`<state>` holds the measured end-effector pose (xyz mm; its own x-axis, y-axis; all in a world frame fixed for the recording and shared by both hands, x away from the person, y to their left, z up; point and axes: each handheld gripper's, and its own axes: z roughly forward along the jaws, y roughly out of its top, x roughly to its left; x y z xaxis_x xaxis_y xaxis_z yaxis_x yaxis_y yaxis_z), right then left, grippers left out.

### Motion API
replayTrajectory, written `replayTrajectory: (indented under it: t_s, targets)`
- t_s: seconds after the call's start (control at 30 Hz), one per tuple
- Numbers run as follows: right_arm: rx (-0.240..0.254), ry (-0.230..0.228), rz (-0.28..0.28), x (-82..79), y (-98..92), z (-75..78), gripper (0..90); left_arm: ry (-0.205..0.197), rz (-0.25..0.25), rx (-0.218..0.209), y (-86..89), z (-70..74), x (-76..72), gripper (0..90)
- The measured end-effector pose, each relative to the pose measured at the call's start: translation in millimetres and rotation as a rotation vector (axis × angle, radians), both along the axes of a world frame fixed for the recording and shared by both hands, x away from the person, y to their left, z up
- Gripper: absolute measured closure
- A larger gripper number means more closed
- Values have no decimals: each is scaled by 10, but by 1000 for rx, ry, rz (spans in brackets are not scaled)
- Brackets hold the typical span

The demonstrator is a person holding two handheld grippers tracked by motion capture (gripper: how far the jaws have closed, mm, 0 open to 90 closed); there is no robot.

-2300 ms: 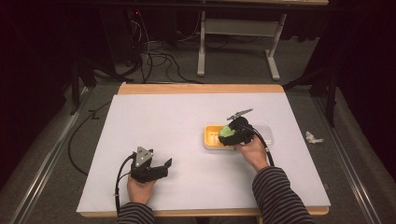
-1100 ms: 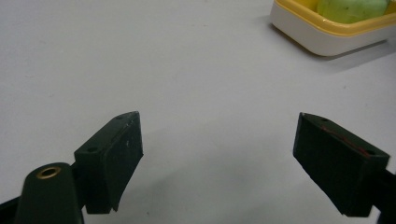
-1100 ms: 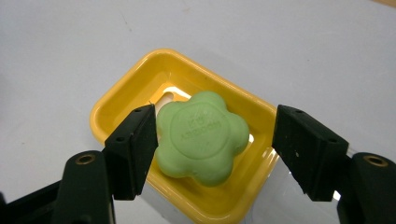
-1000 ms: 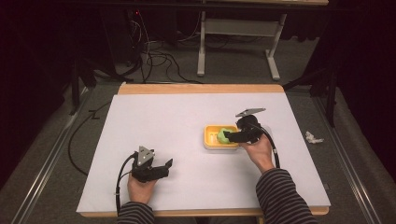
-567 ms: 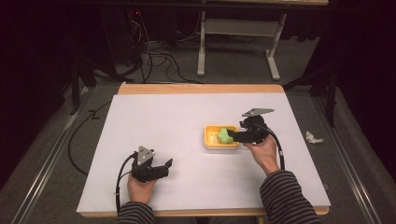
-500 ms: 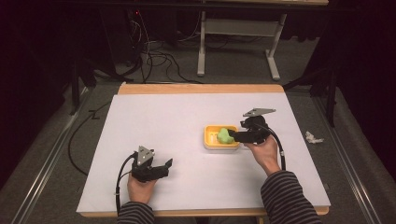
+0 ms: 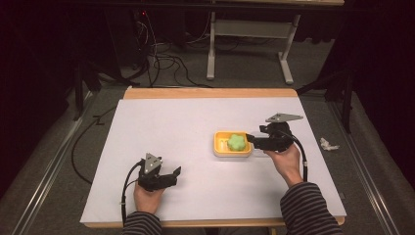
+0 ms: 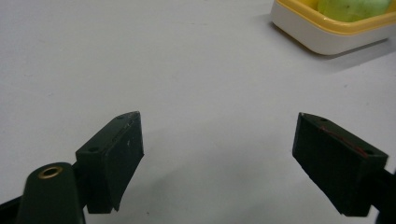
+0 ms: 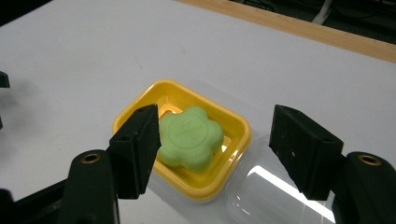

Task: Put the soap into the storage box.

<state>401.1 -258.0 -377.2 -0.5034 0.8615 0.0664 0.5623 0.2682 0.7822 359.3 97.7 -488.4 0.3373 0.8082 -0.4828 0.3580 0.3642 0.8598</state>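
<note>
Lying beside the yellow tray [image 9: 233, 154], a clear lid [image 9: 266, 196] sits under the spread right gripper [image 9: 219, 154].

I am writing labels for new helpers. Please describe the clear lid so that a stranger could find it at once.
Start at the white table and find the yellow tray right of its centre, holding a green flower-shaped soap. The clear lid lies against the tray on the right gripper's side. It alone is see-through and colourless.

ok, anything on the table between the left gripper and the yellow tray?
Nothing: in the high view, only bare white table lies between the left gripper and the yellow tray. The left gripper view shows the same bare stretch.
</note>
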Motion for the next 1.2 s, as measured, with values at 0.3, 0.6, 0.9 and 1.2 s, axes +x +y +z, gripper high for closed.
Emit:
replayTrajectory:
  t_s: [0.3,0.6,0.9,1.2]
  targets:
    - [37,-33,-22,-143,-208,95,345,5,-1,4,3,-1,3,169]
    - [45,-69,-20,-251,-265,161,356,-1,-2,3,6,1,-2,167]
    - [50,-94,-56,-352,-376,190,338,0,0,1,9,2,-2,165]
    - [64,-102,-79,-487,-522,157,340,6,2,-3,10,1,7,165]
